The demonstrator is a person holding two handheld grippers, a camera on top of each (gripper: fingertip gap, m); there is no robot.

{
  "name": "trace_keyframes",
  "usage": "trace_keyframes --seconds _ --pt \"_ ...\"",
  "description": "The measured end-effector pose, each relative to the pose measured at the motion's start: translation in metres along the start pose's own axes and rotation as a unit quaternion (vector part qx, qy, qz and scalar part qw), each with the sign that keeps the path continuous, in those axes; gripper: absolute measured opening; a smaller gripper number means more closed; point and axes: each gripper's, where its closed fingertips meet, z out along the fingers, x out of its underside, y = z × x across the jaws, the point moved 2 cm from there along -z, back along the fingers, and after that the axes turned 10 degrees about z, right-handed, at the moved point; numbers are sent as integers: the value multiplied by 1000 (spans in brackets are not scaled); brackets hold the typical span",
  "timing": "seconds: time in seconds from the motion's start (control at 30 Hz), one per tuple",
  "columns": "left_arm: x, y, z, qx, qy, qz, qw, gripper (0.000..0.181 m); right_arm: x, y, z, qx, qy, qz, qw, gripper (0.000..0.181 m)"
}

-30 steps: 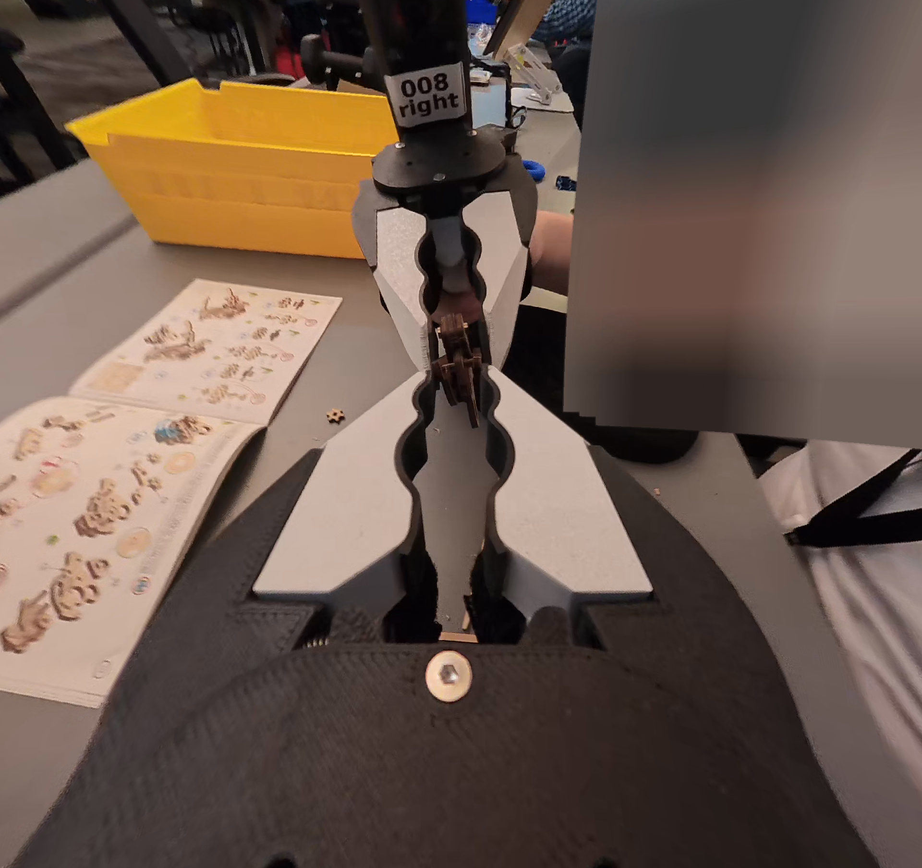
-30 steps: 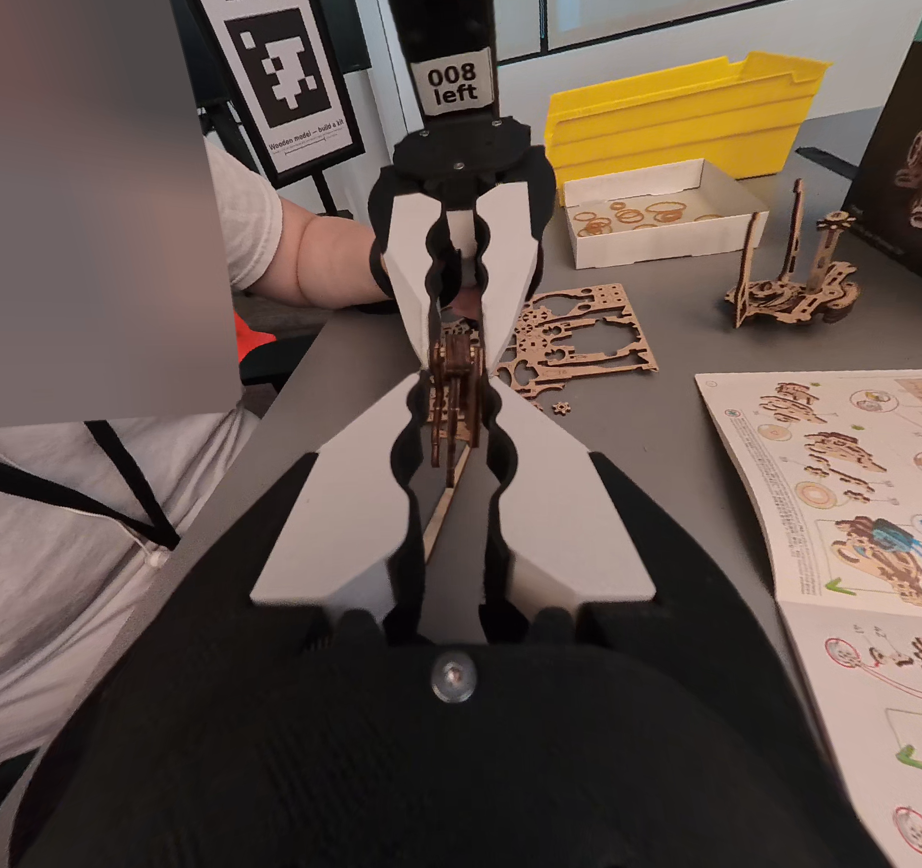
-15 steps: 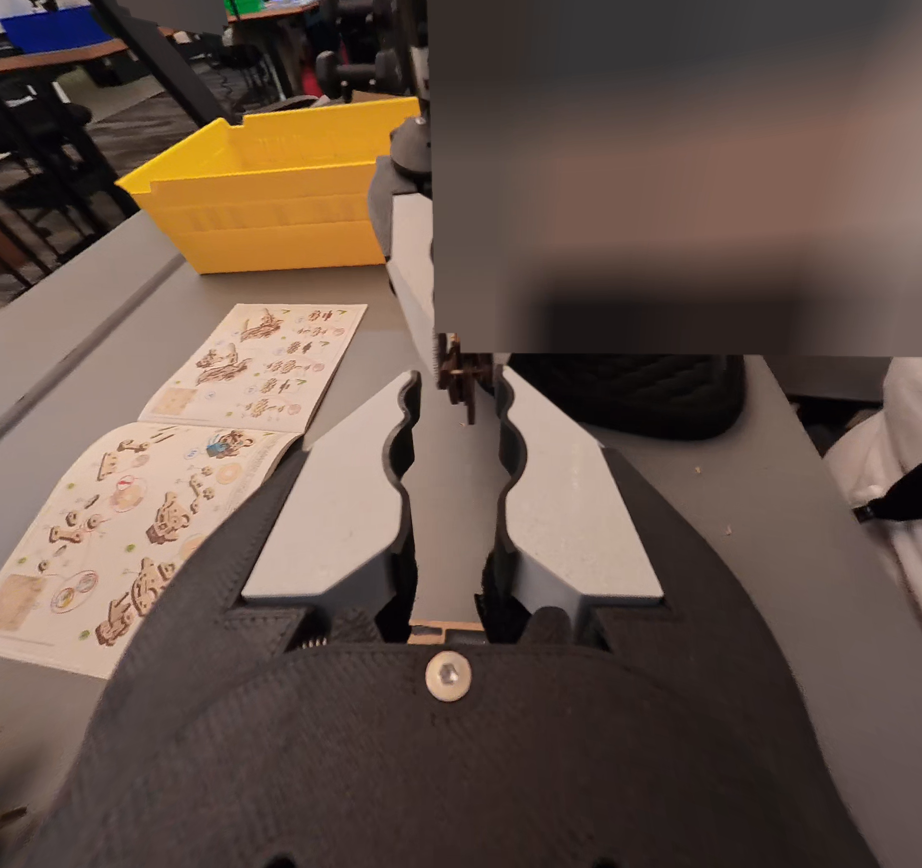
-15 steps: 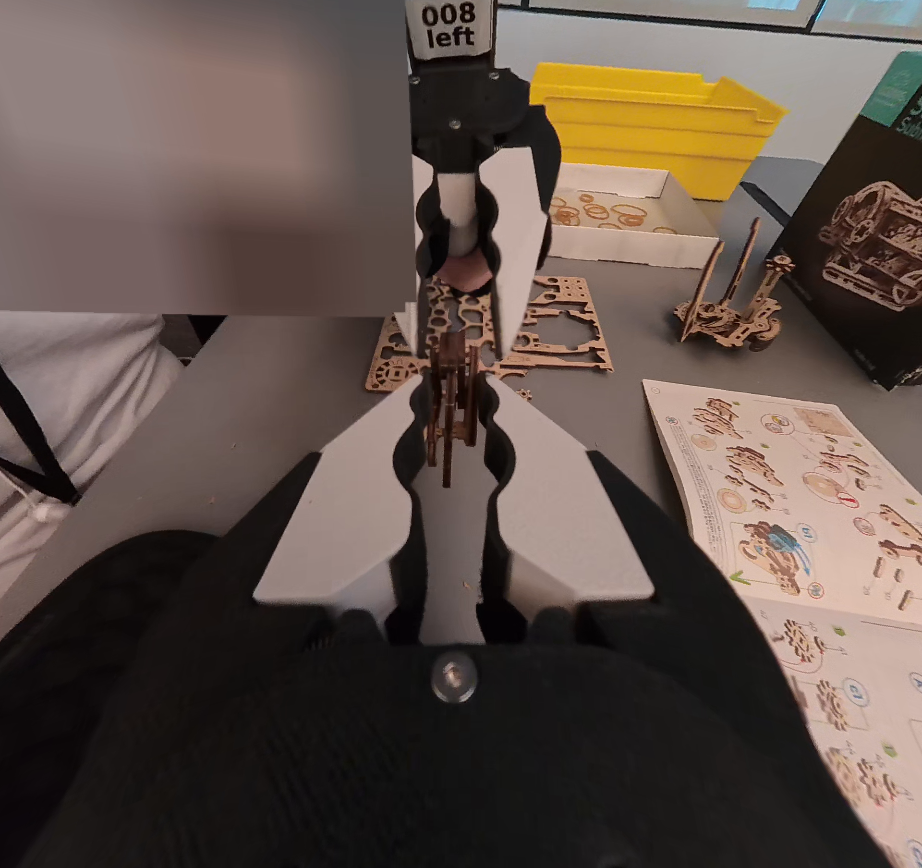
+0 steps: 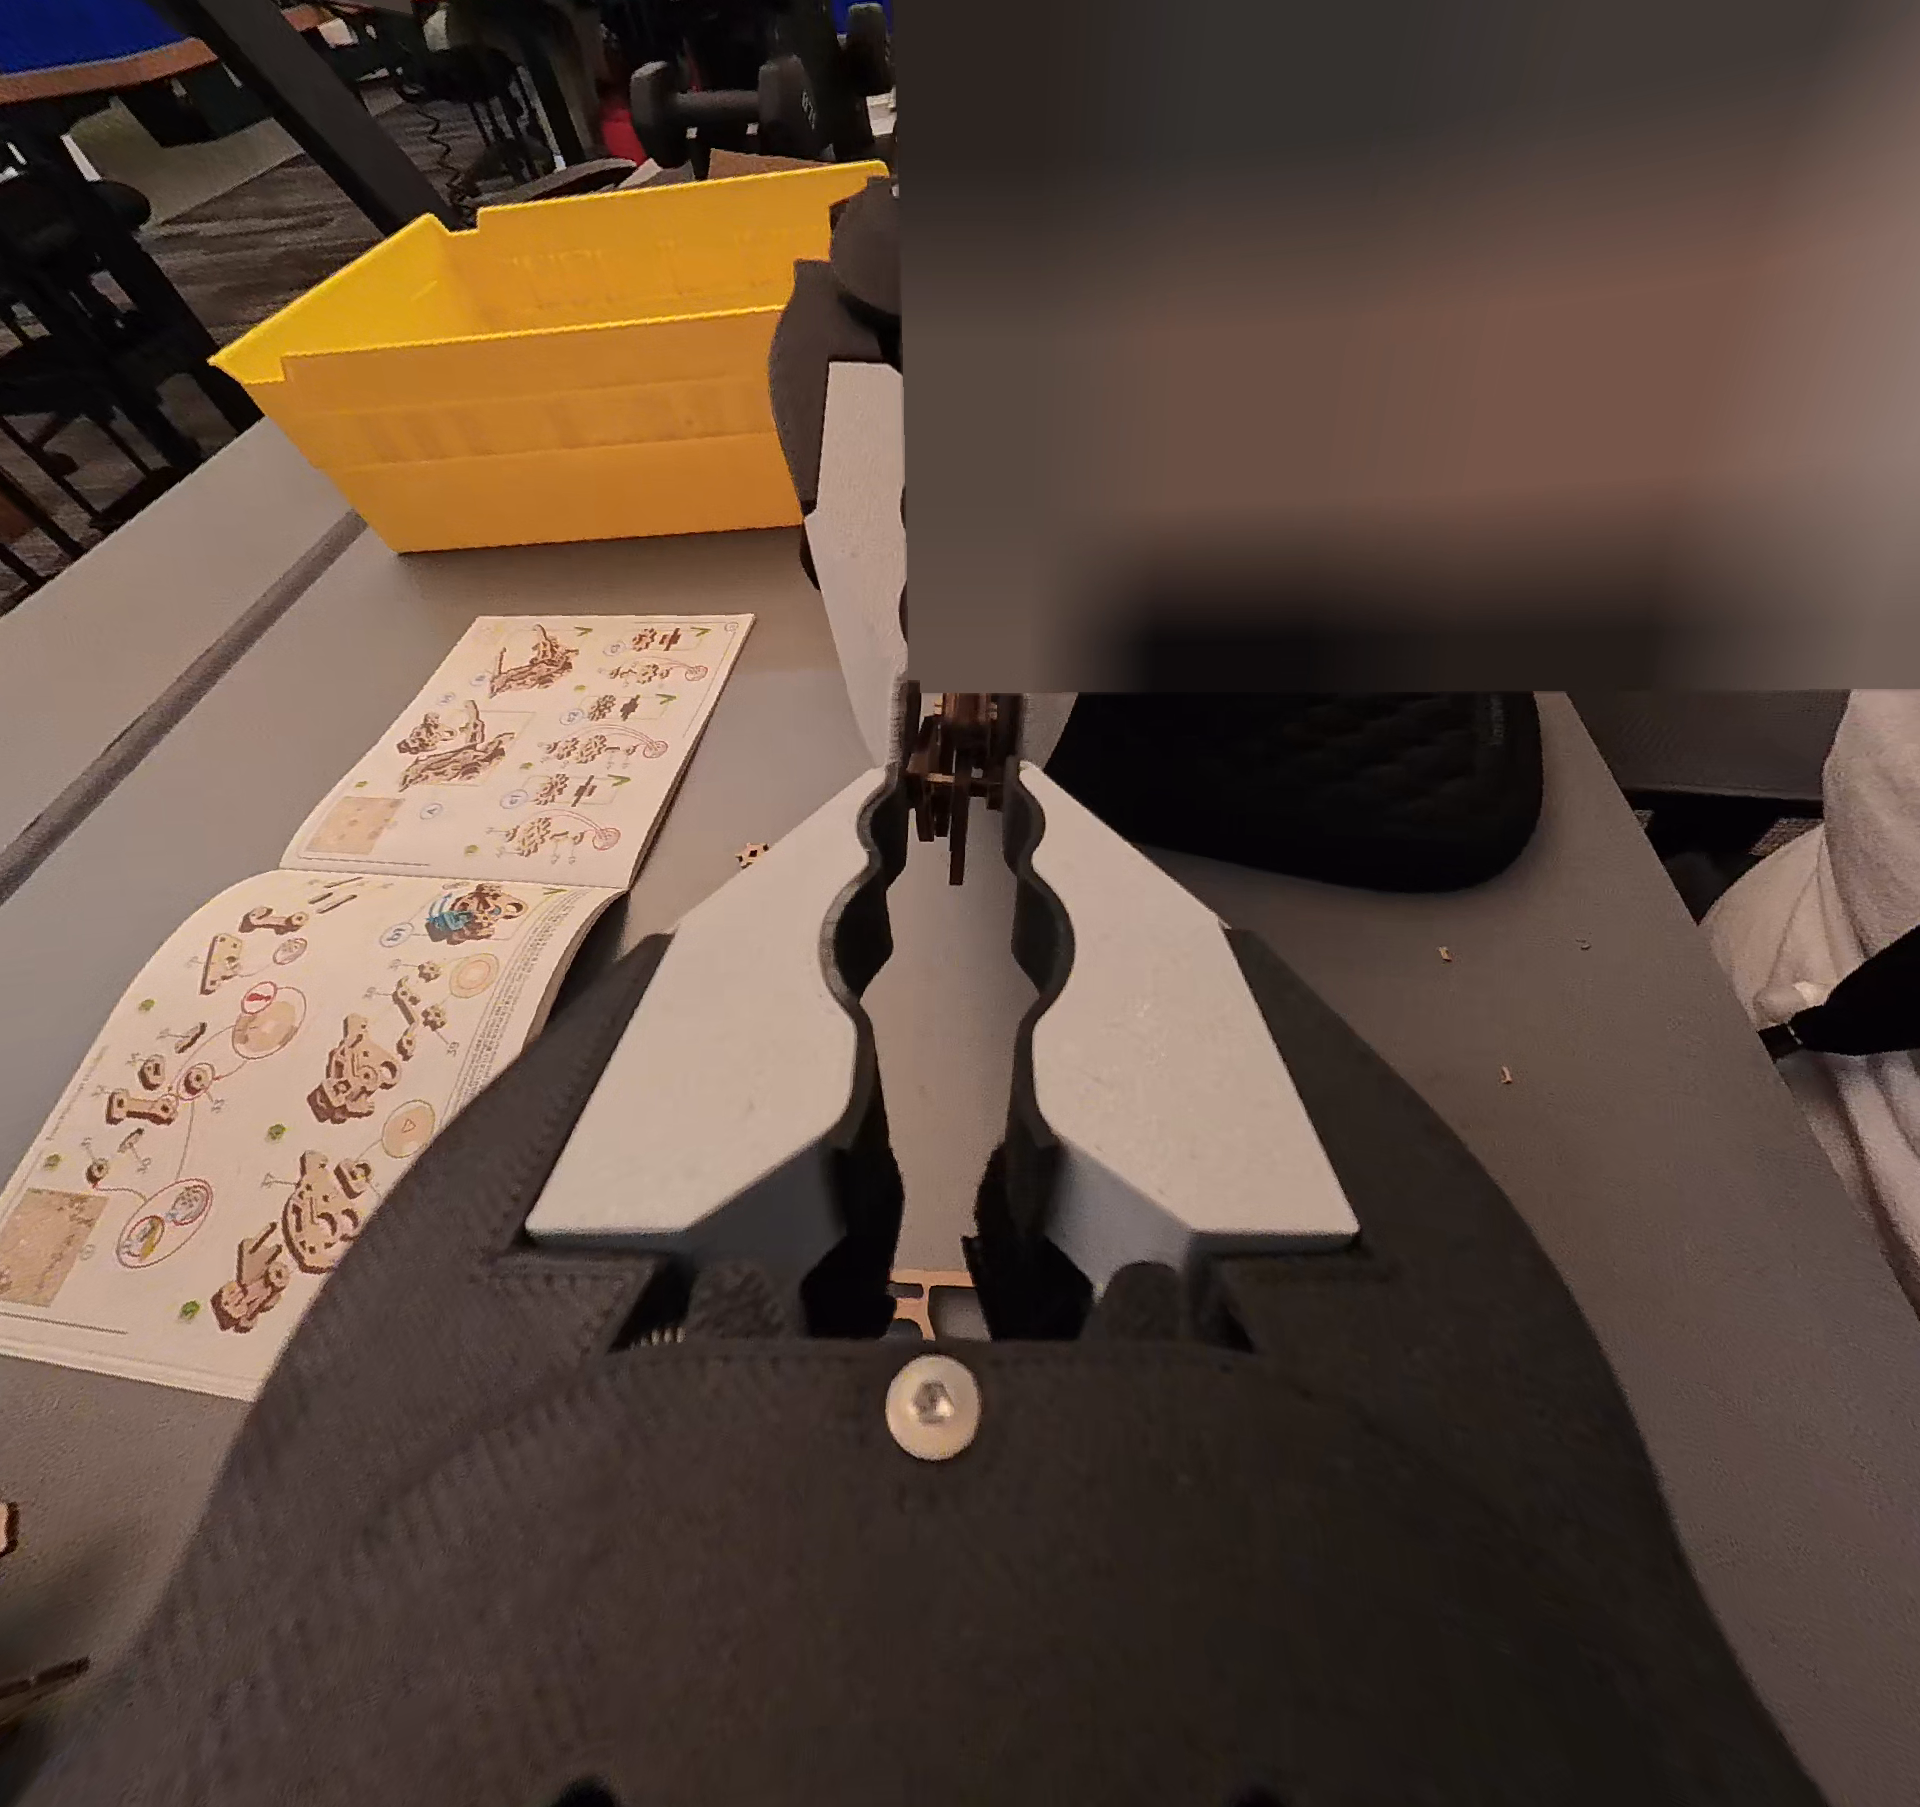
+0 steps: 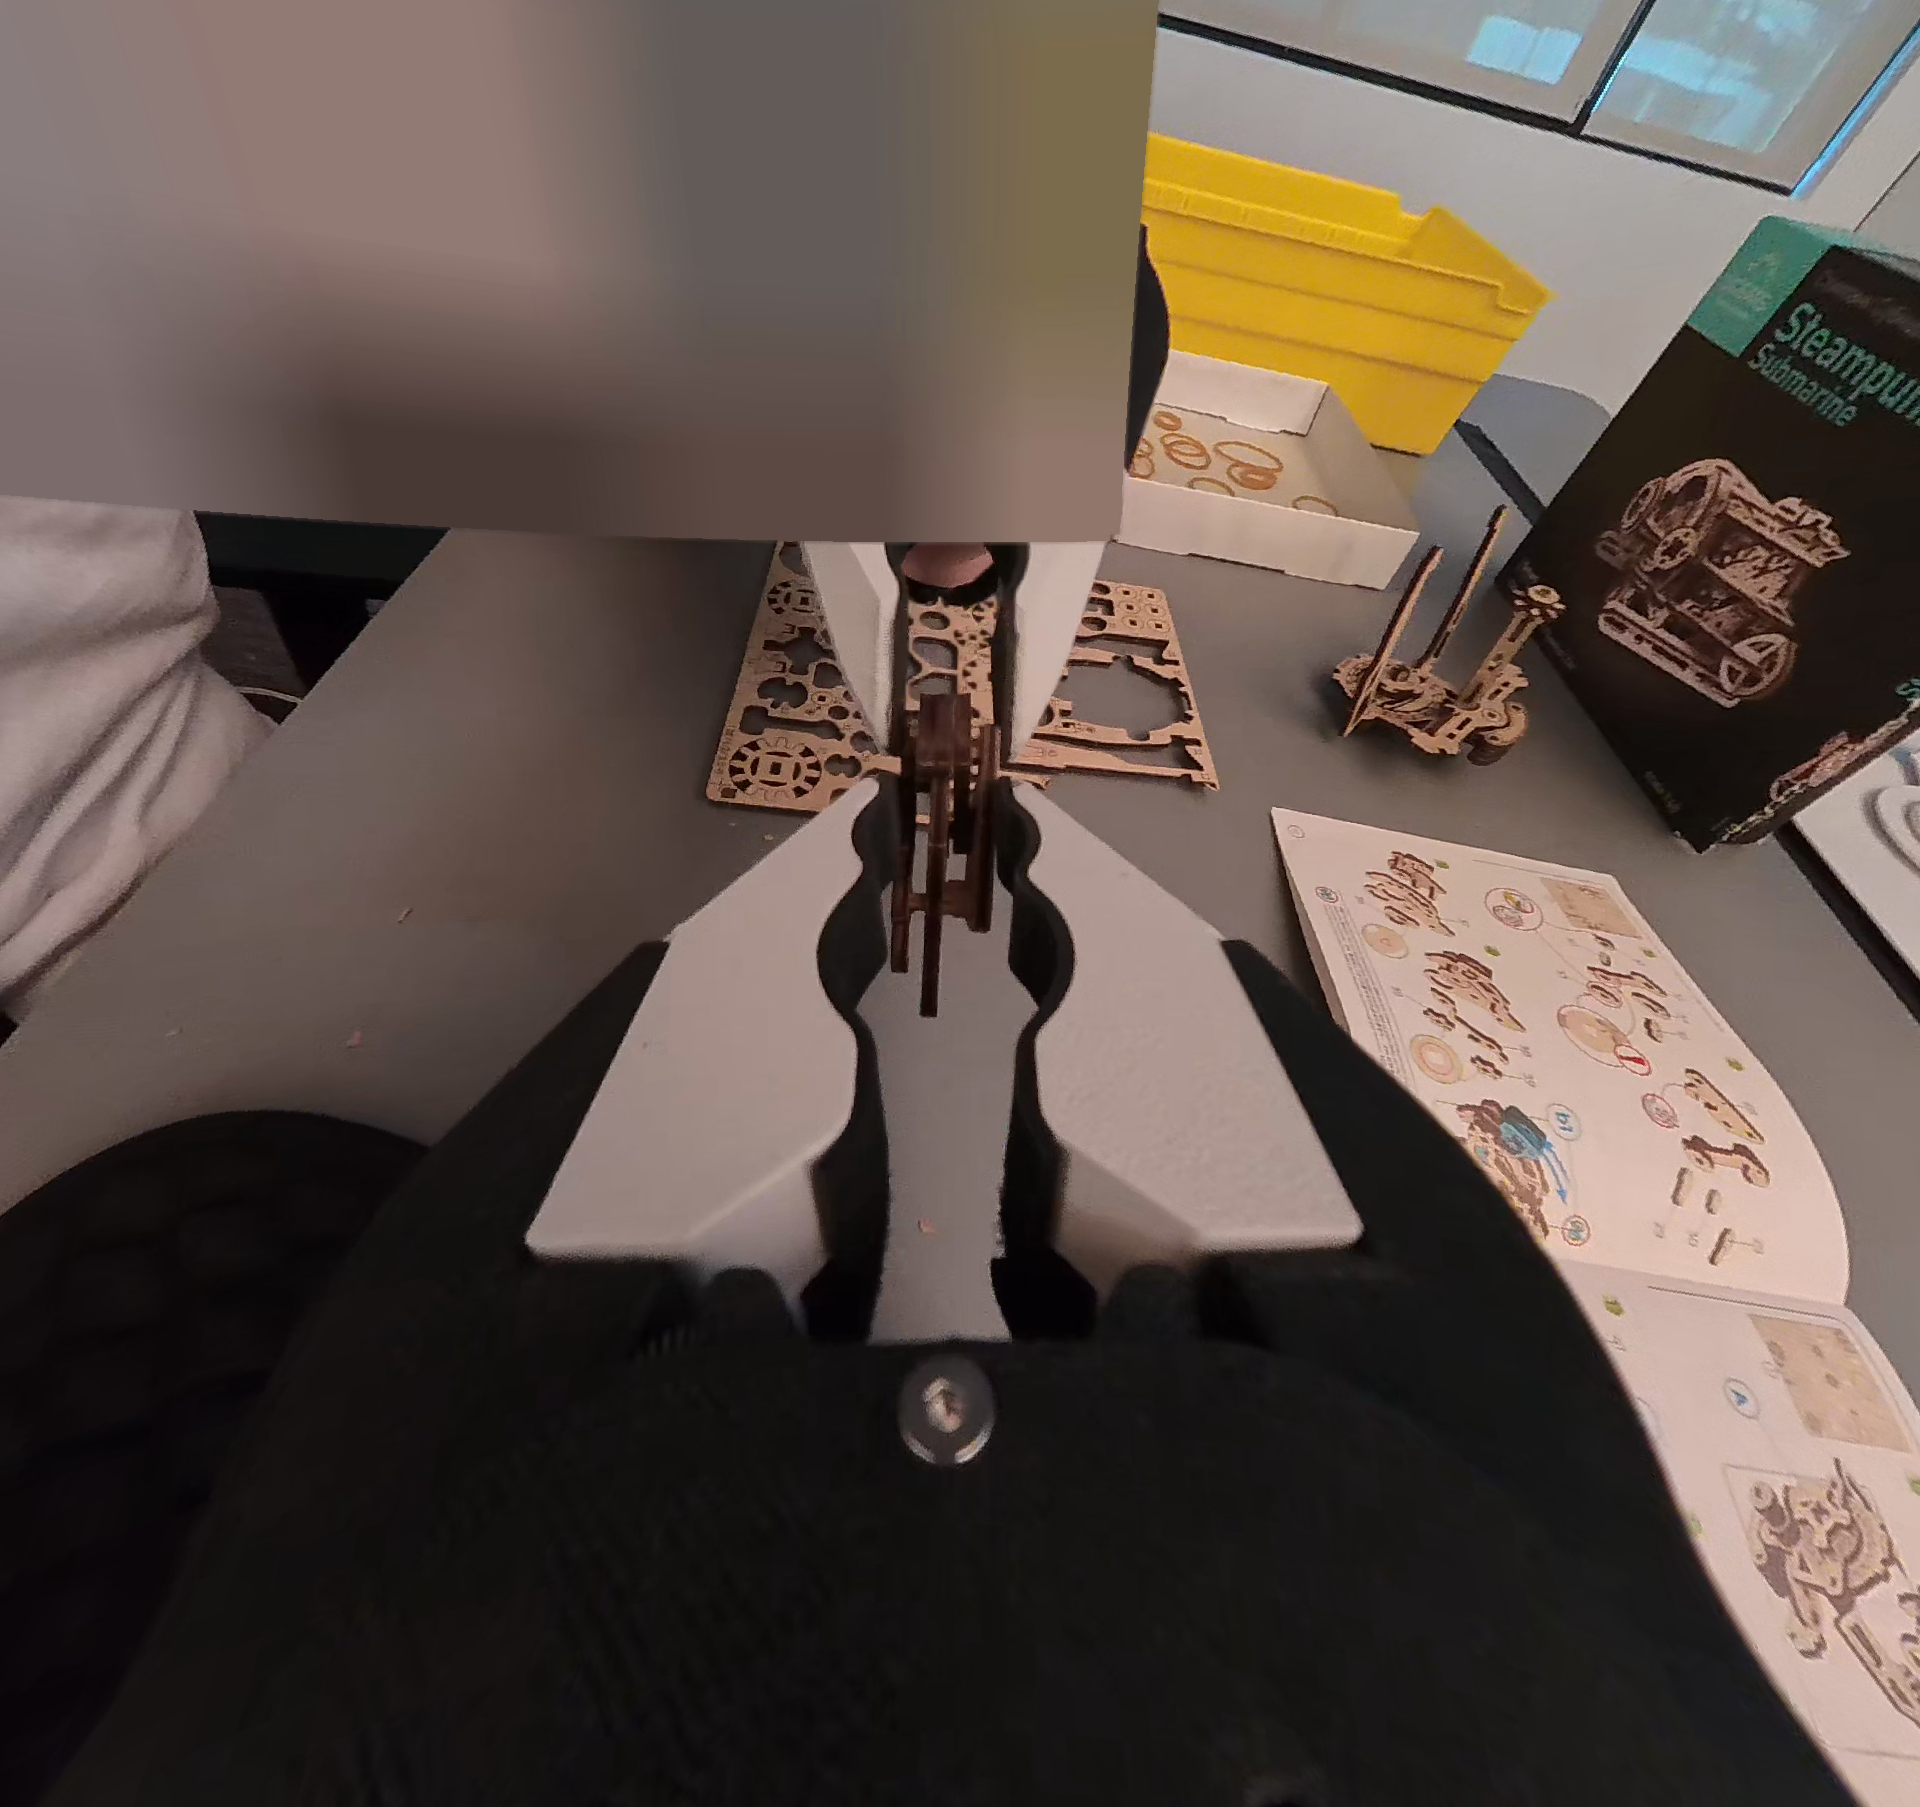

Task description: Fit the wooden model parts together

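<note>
**Wooden model part gripped from both ends**

The wooden model part (image 6: pixel 940 832) hung above the grey surface (image 6: pixel 499 822), clenched at its near end by the right gripper (image 6: pixel 940 801), whose fingers (image 6: pixel 727 1051) pressed its sides. The left gripper (image 5: pixel 948 791) faced it tip to tip, fingers narrowed around the part's other end (image 5: pixel 951 781). A dark printed box (image 6: pixel 1756 552) and an open instruction booklet (image 6: pixel 1538 1030) carried writing. Half a second before, a label on the left gripper showed; now a blurred patch covered it. The cut-out wooden sheet (image 6: pixel 790 718) lay beyond.

Dark wooden subassembly (image 6: pixel 943 827) upright, pinched between tongs.
</note>
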Motion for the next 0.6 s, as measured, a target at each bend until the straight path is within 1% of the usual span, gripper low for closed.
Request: trace_keyframes --seconds 0.2,0.33,0.4,0.47,0.6 --pt "0 0 -1 16 4 -24 1000 16 0 2 1 -8 -3 8 1000 15" --pt "1 1 0 8 2 -30 1000 16 -1 0 1 -4 -9 18 1000 15" --pt "0 4 2 13 -10 -78 997 16 -2 -3 1 -11 -18 45 999 16" --pt "1 9 1 22 -34 -136 990 16 -2 -7 0 -21 -30 94 995 16" --pt "-2 13 0 56 -75 -218 972 18 -4 -10 -2 -75 -53 199 976 15"
